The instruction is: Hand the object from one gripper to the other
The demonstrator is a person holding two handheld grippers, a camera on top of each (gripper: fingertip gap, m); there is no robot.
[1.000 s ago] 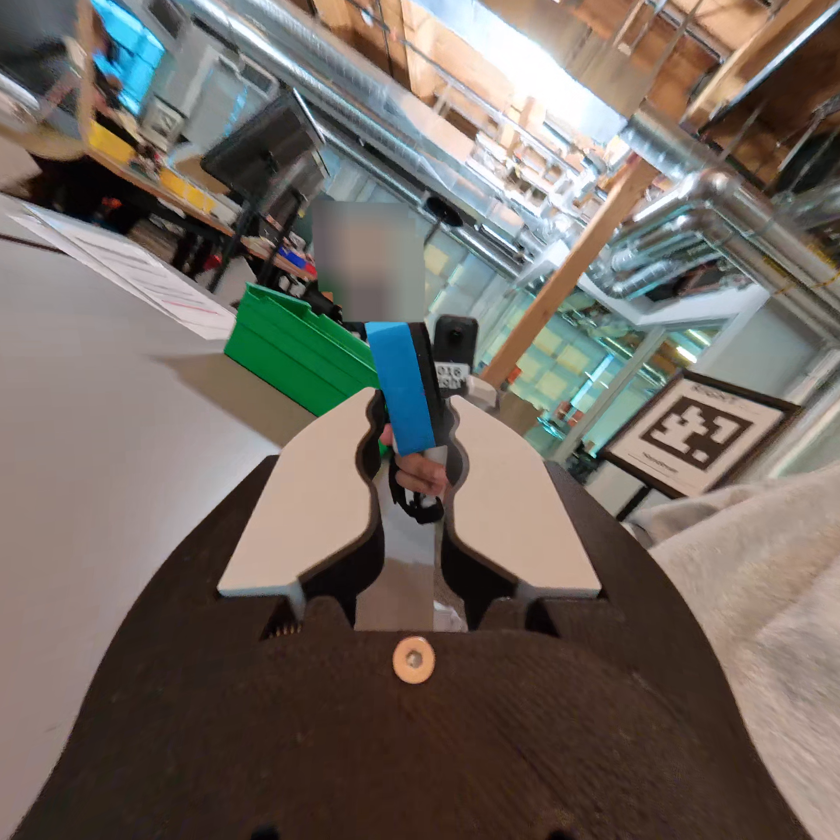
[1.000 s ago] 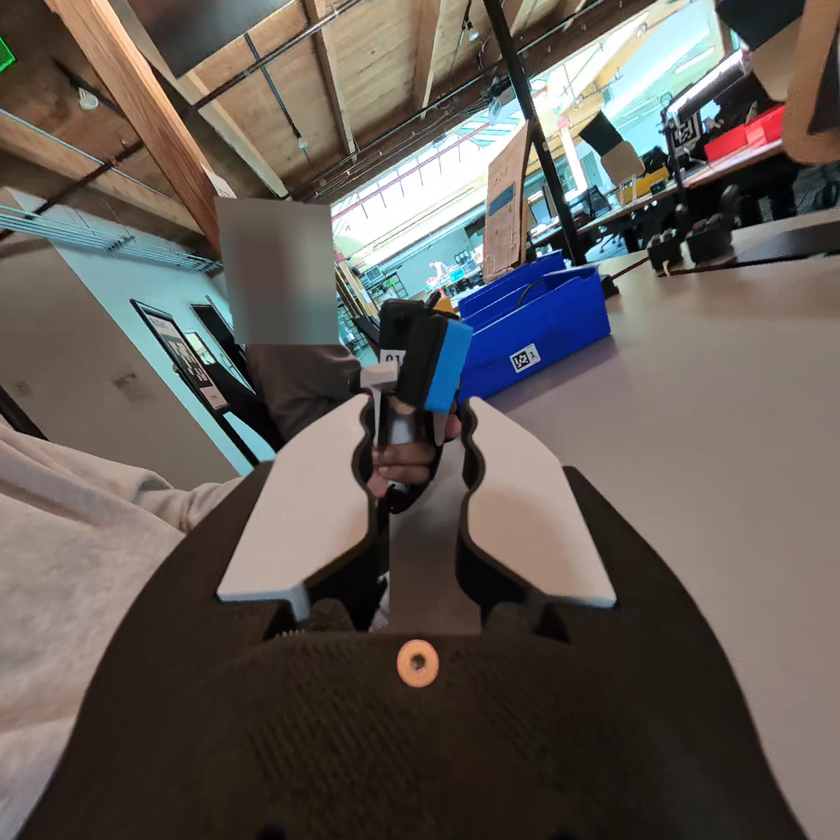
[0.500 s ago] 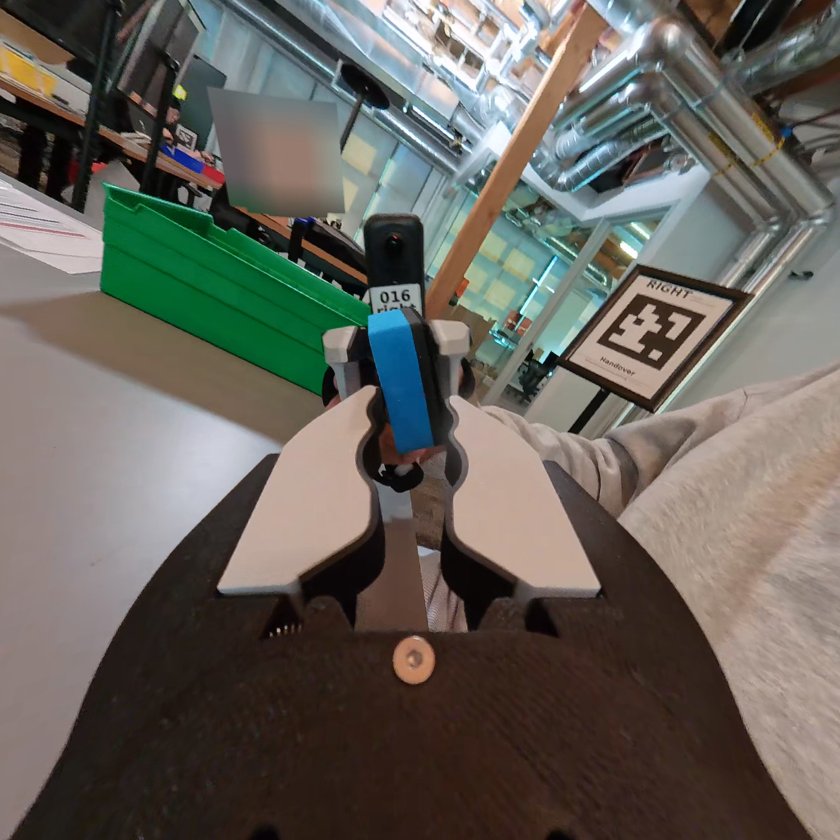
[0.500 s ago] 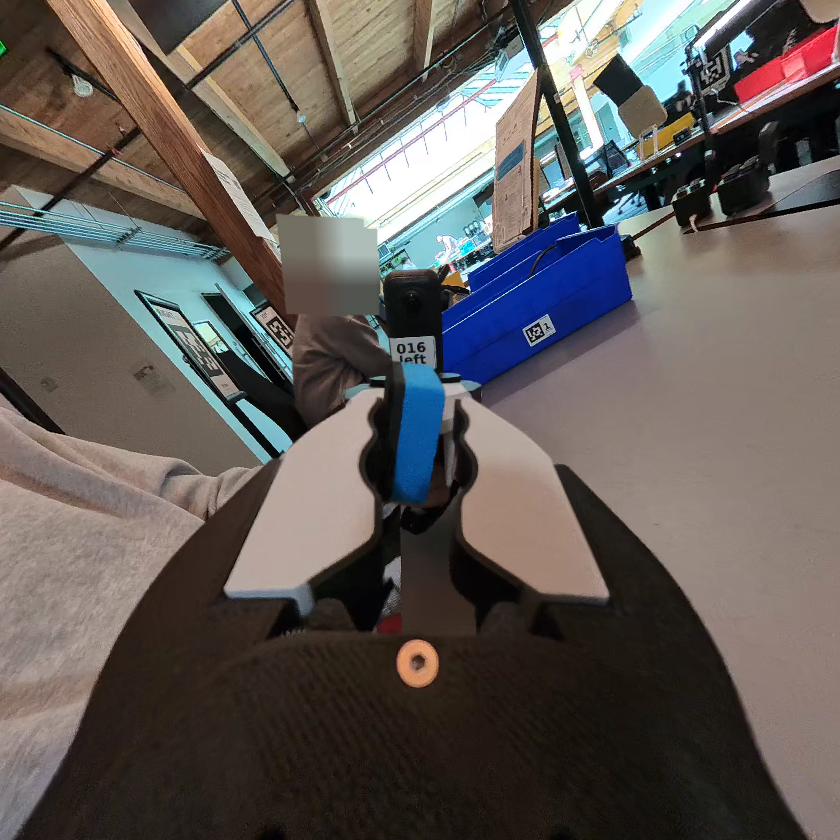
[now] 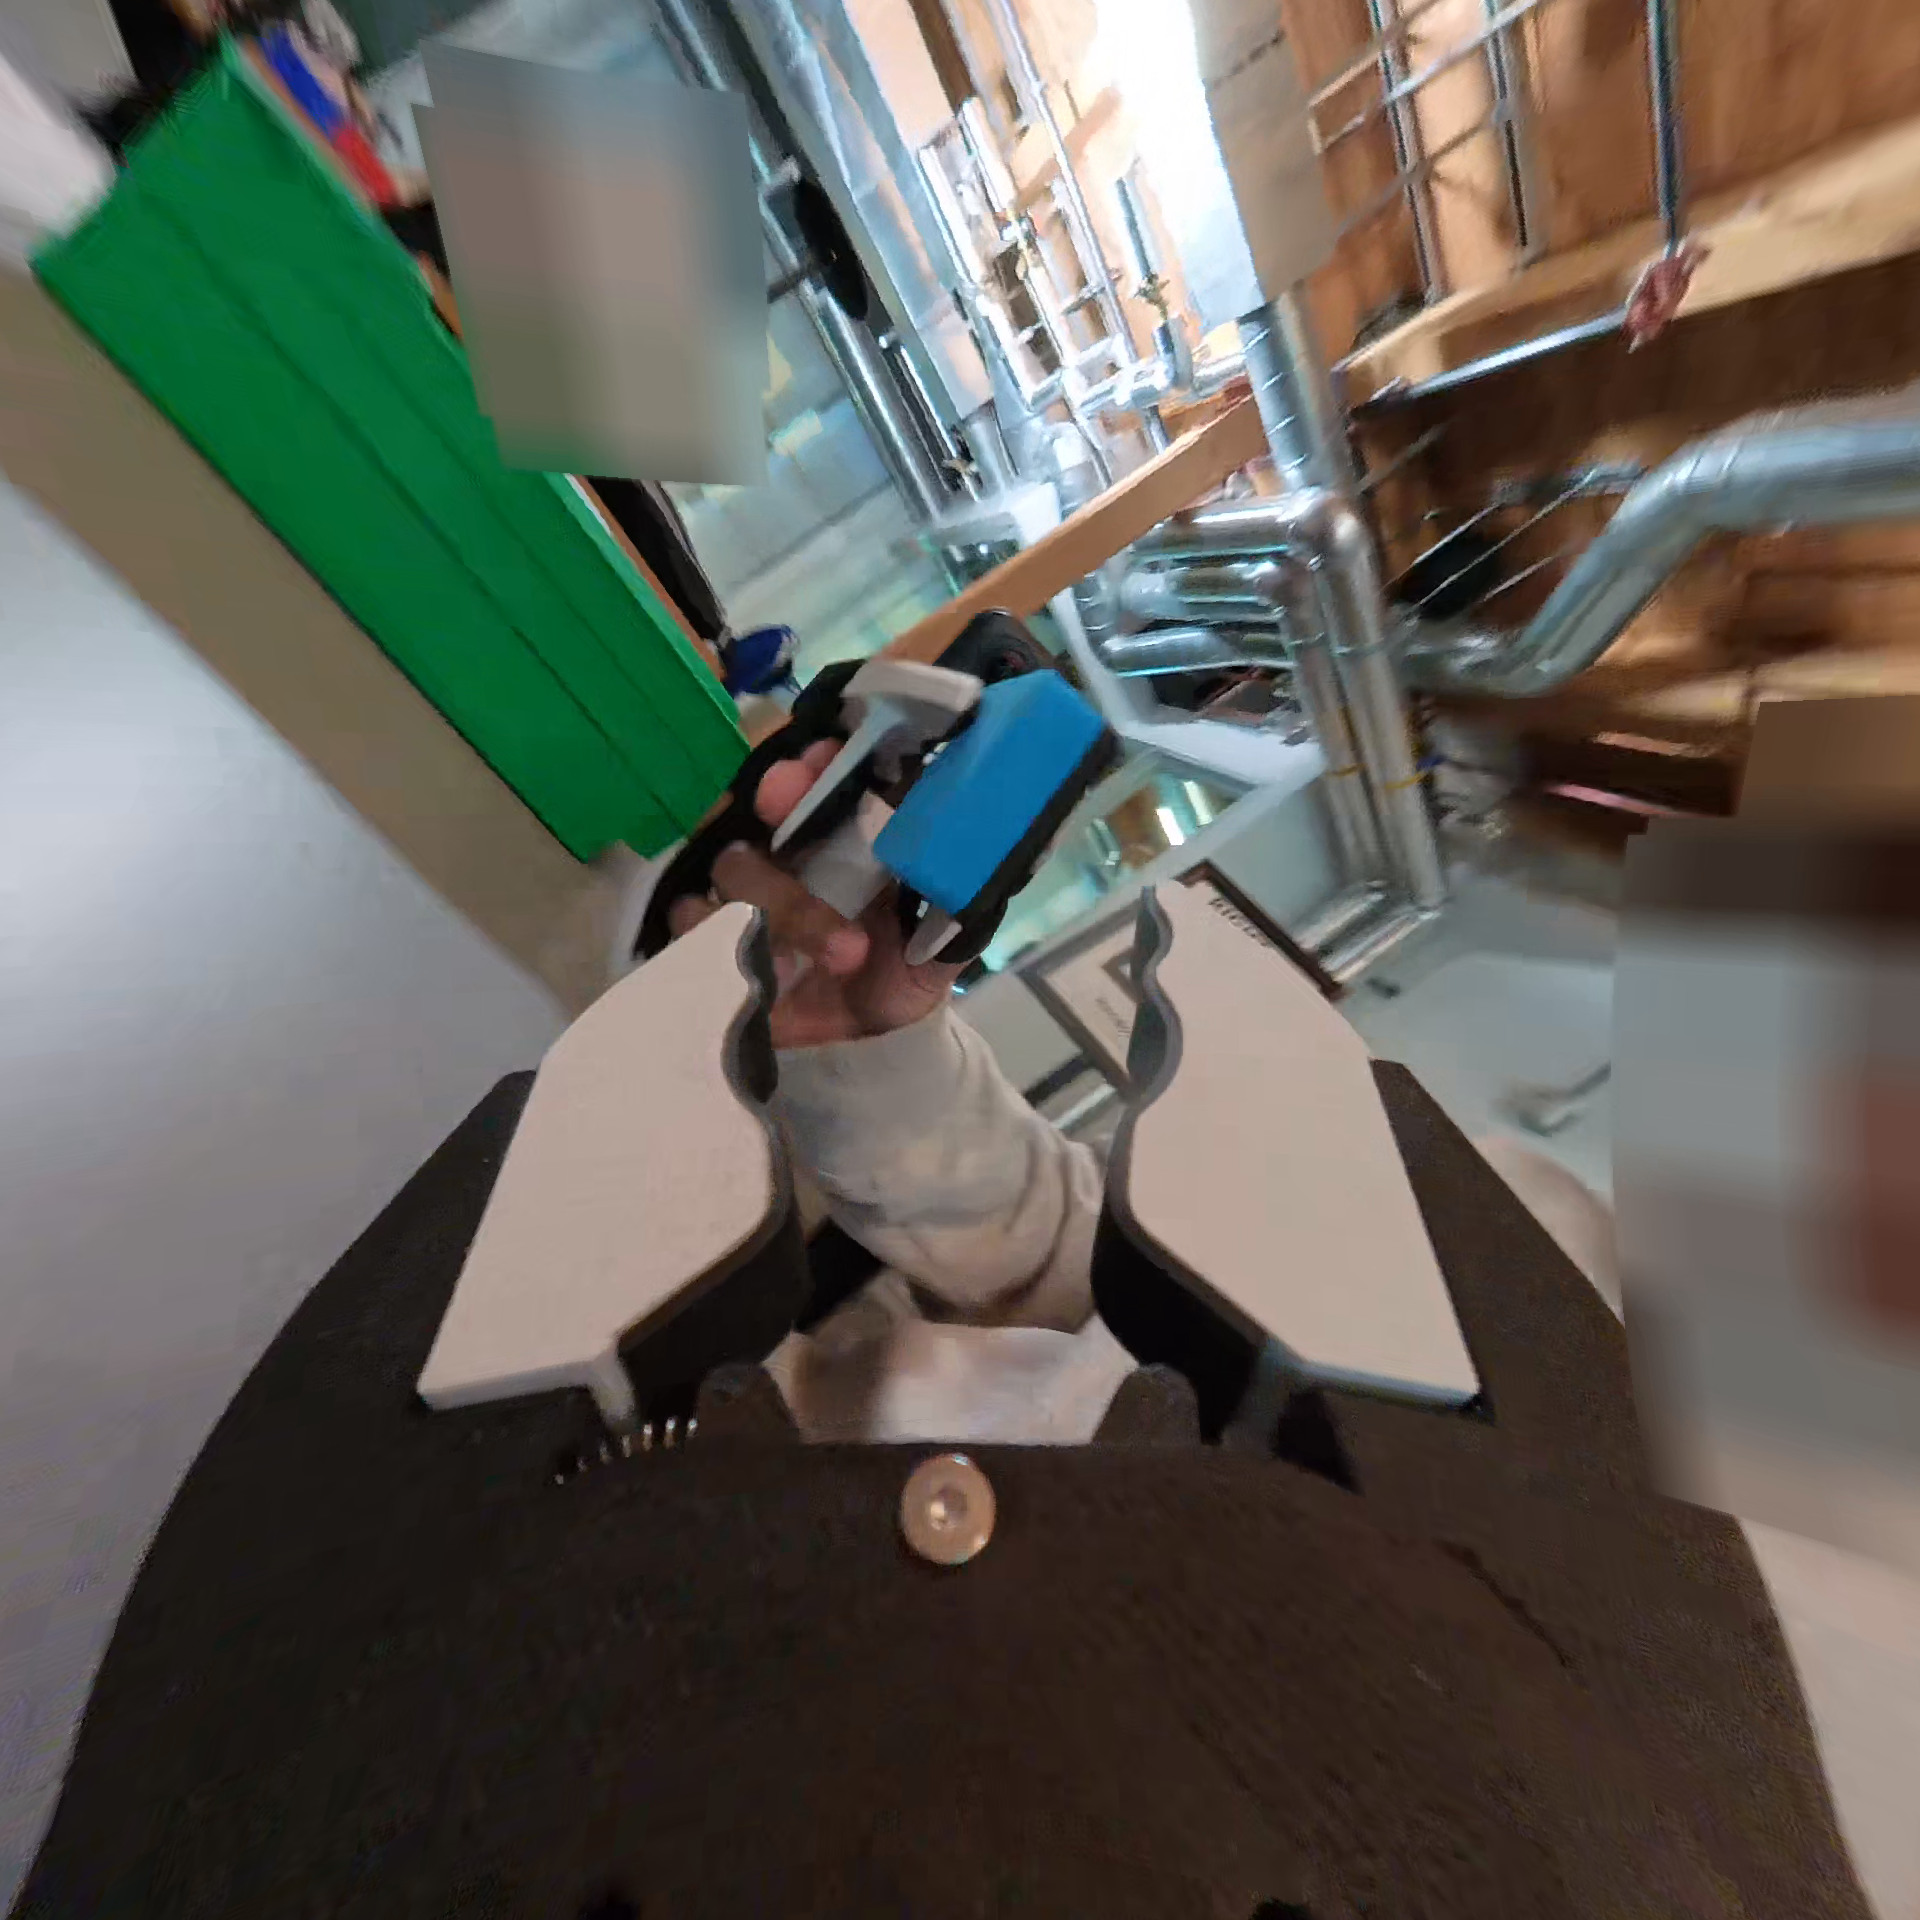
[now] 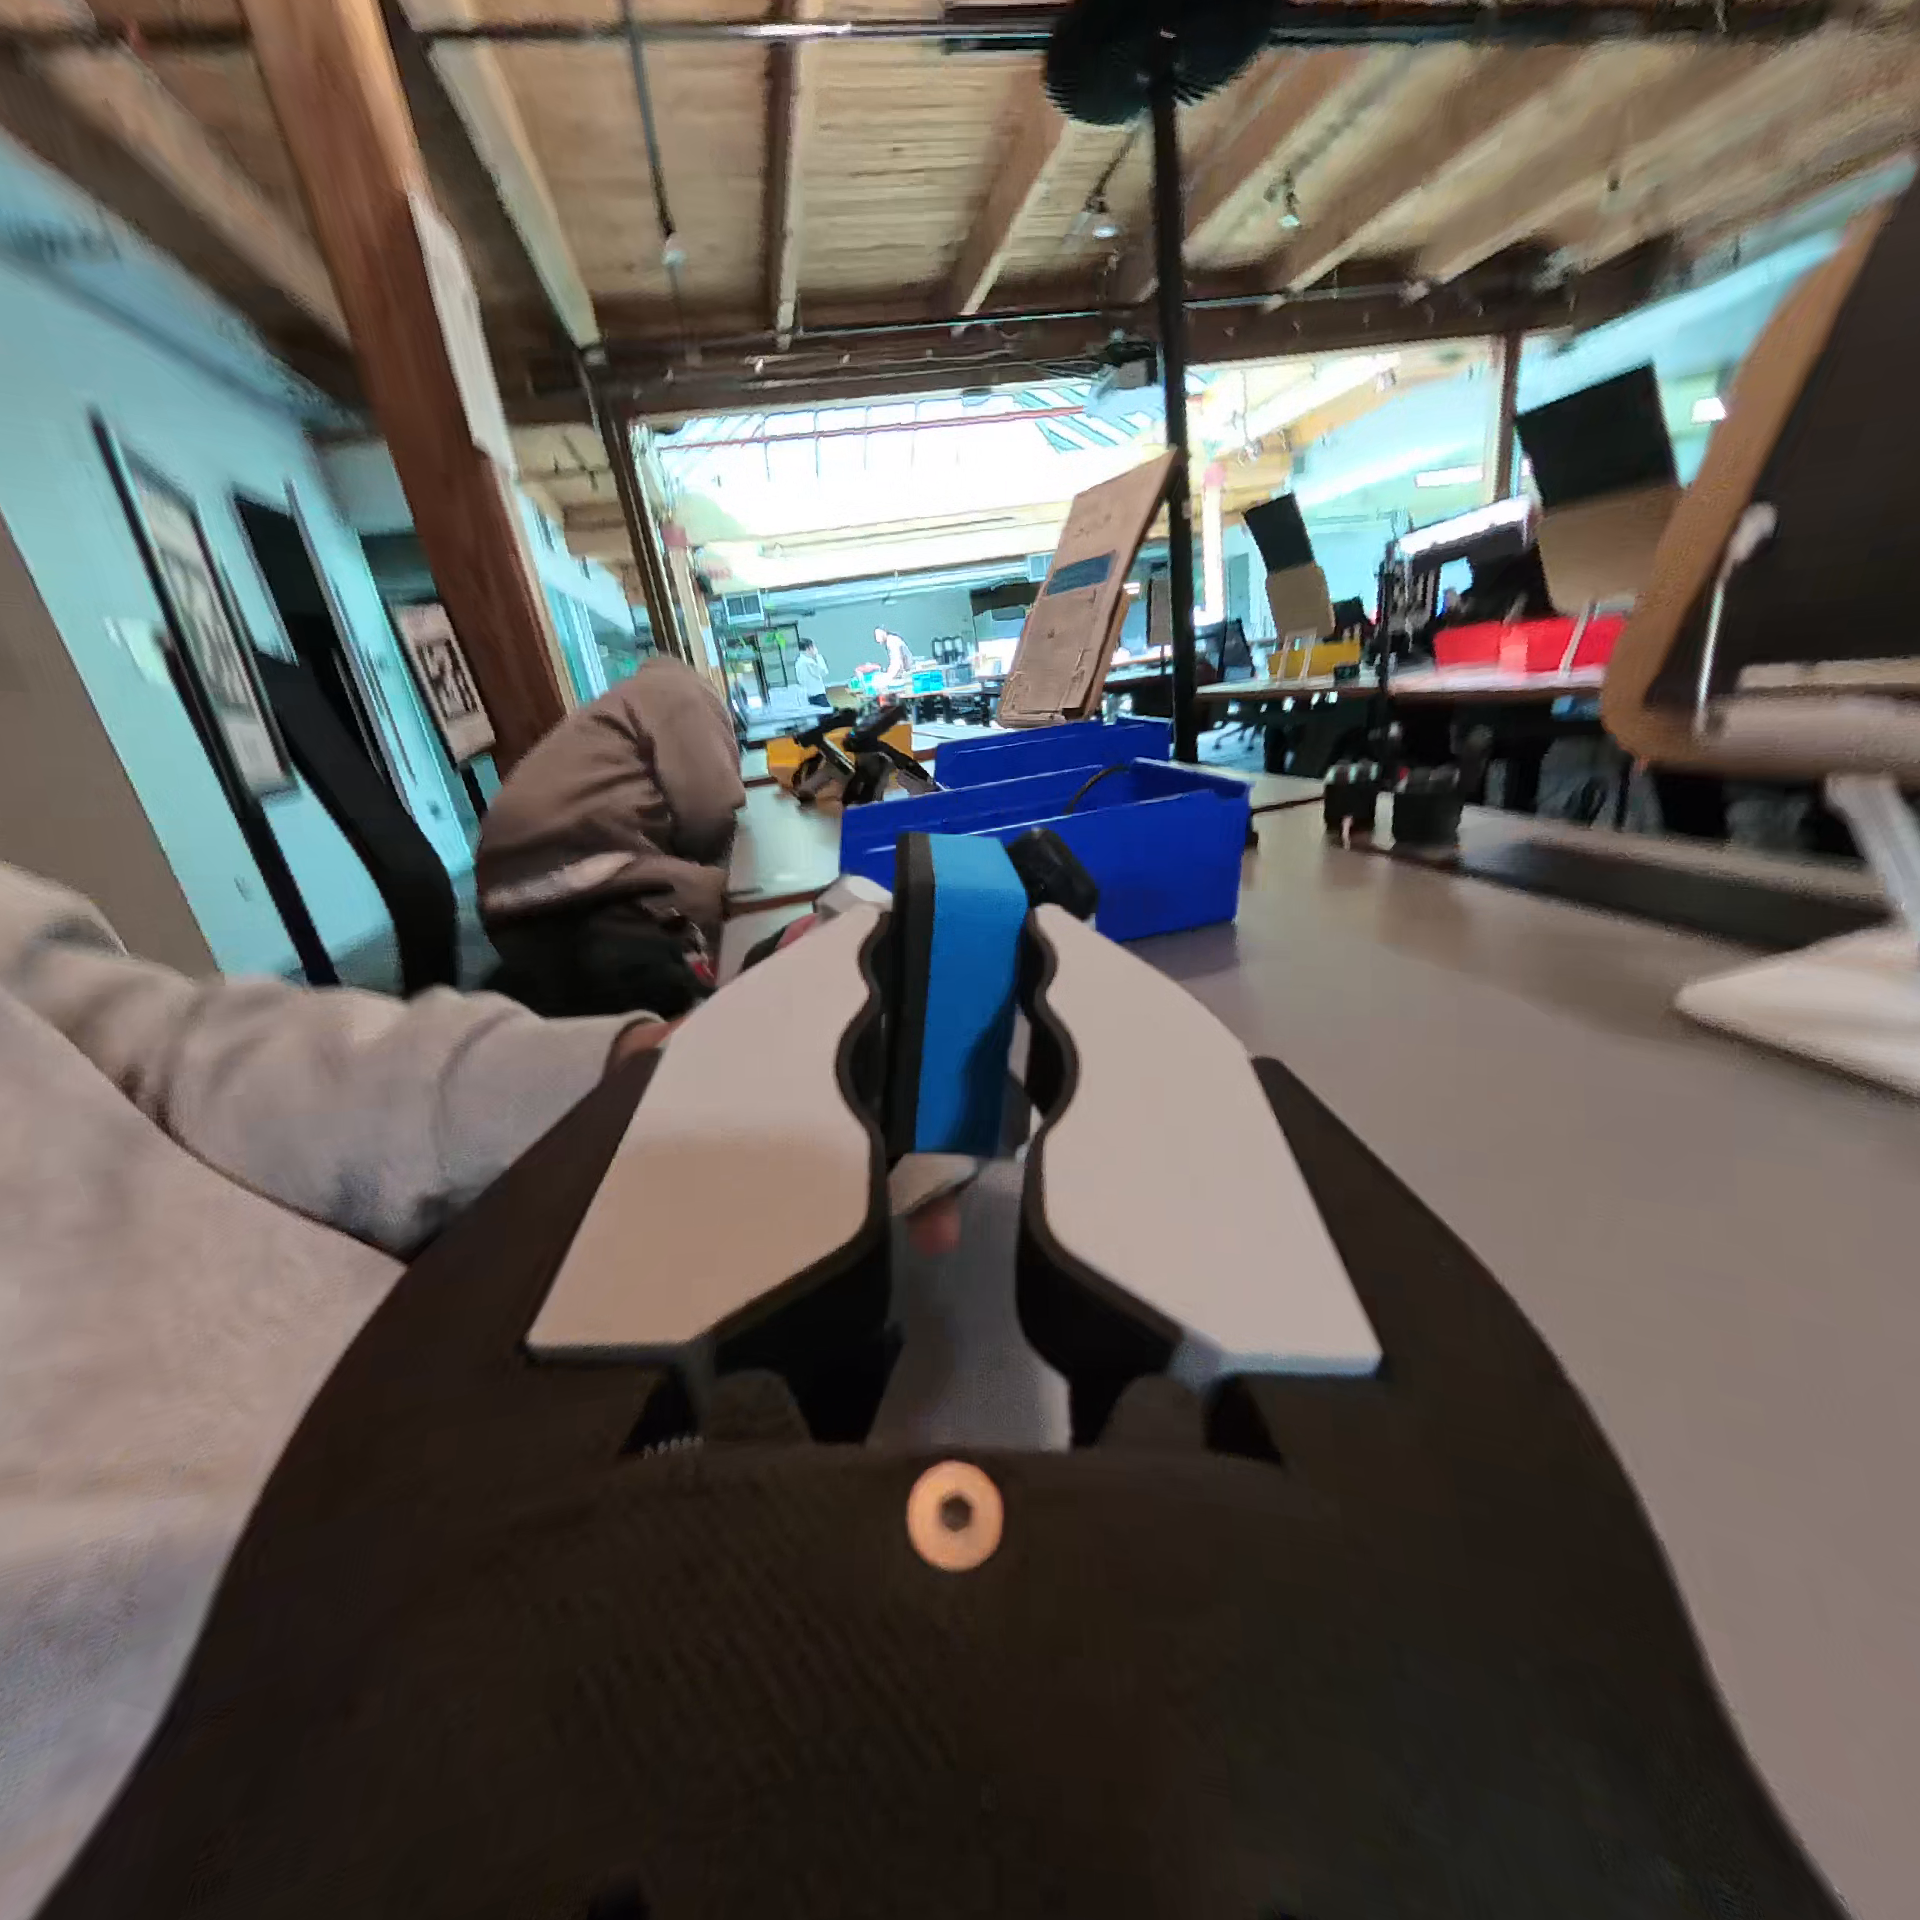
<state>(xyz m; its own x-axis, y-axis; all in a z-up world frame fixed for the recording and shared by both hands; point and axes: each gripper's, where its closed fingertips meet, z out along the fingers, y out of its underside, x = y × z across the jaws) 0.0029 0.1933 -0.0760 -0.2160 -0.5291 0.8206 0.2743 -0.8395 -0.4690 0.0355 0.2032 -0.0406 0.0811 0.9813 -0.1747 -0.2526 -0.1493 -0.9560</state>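
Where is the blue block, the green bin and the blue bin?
blue block [image 6: 966, 1023]: right wrist view, its blue face.
green bin [image 5: 343, 488]: left wrist view, its side wall.
blue bin [image 6: 1164, 857]: right wrist view, its front wall.

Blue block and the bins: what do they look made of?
Blue block: looks like foam, with a matte blue face, soft rounded edges and a black backing layer; held in the right hand-held gripper. Blue bin and green bin: likely moulded plastic, with smooth uniform colour and stepped walls.
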